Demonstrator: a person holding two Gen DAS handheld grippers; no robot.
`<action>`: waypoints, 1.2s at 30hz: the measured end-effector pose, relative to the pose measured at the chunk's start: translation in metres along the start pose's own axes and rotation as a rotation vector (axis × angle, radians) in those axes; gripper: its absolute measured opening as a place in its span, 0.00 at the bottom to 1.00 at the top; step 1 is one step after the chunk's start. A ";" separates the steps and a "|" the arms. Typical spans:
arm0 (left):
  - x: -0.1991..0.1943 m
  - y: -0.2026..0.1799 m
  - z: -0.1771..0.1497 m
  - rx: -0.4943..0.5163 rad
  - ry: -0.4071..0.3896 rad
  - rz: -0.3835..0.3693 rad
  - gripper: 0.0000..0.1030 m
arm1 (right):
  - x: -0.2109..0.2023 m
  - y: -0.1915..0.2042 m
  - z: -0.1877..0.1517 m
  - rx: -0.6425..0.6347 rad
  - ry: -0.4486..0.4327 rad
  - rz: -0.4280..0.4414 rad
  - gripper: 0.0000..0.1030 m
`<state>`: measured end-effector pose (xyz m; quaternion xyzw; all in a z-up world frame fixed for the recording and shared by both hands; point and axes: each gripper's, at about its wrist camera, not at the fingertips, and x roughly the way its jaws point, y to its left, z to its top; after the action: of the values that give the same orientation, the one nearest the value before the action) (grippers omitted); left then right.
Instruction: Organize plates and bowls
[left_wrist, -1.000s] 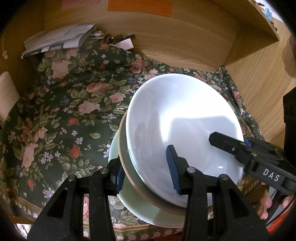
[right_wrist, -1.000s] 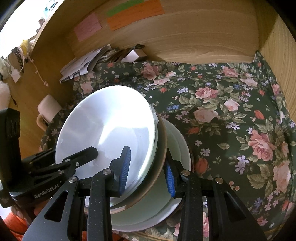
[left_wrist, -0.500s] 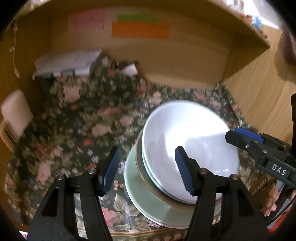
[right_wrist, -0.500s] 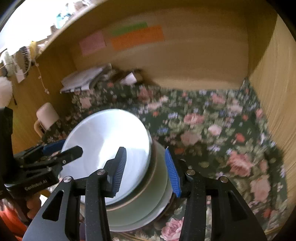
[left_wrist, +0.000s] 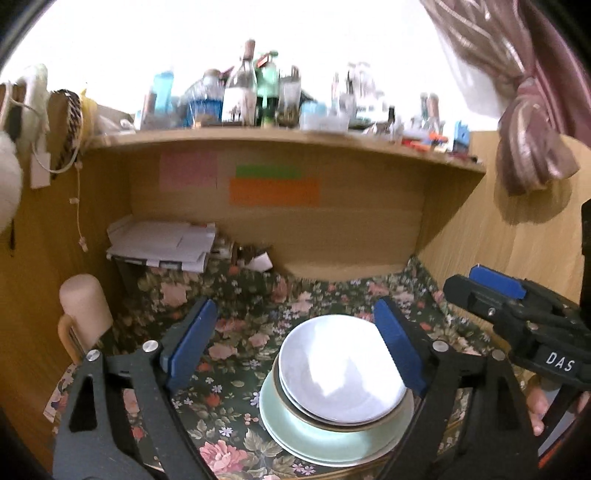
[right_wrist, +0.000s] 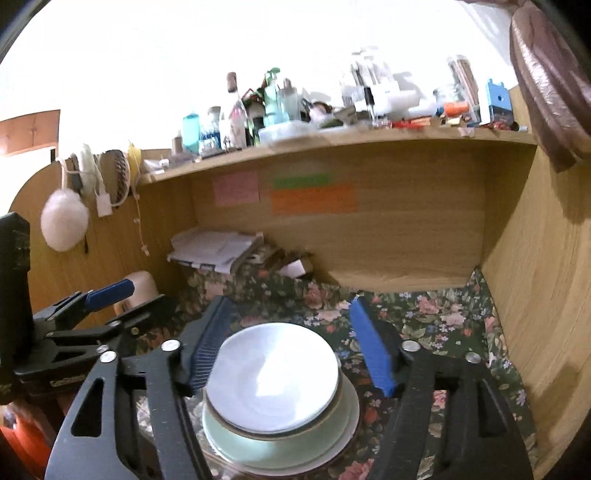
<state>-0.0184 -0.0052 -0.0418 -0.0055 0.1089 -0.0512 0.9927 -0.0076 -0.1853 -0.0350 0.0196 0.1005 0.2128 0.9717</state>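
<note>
A stack of dishes sits on the floral cloth: a white bowl (left_wrist: 341, 373) on a brown-rimmed bowl (left_wrist: 317, 419), on a pale green plate (left_wrist: 295, 435). The stack also shows in the right wrist view, with the white bowl (right_wrist: 273, 376) above the green plate (right_wrist: 229, 446). My left gripper (left_wrist: 295, 343) is open and empty, raised above and behind the stack. My right gripper (right_wrist: 290, 345) is open and empty, also raised above it. Each gripper shows at the edge of the other's view.
A floral tablecloth (left_wrist: 236, 328) covers the desk inside a wooden alcove. A cream mug (left_wrist: 85, 306) stands at the left. A pile of papers (left_wrist: 162, 245) lies at the back left. A shelf (left_wrist: 280, 134) above holds several bottles. Wooden side wall (right_wrist: 535, 295) at the right.
Both grippers have let go of the stack's rims, opened wide and pulled up and back. The stack now rests level on the cloth, and the shelf above has come into view.
</note>
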 end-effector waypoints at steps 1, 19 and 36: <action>-0.005 0.000 0.000 0.000 -0.017 -0.001 0.93 | -0.002 0.001 -0.001 0.000 -0.005 0.003 0.77; -0.036 -0.006 -0.015 0.008 -0.125 0.034 1.00 | -0.029 0.011 -0.011 -0.013 -0.087 -0.032 1.00; -0.038 -0.008 -0.017 0.007 -0.132 0.043 1.00 | -0.034 0.018 -0.014 -0.022 -0.093 -0.033 1.00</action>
<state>-0.0601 -0.0096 -0.0495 -0.0031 0.0428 -0.0300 0.9986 -0.0479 -0.1831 -0.0405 0.0173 0.0530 0.1965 0.9789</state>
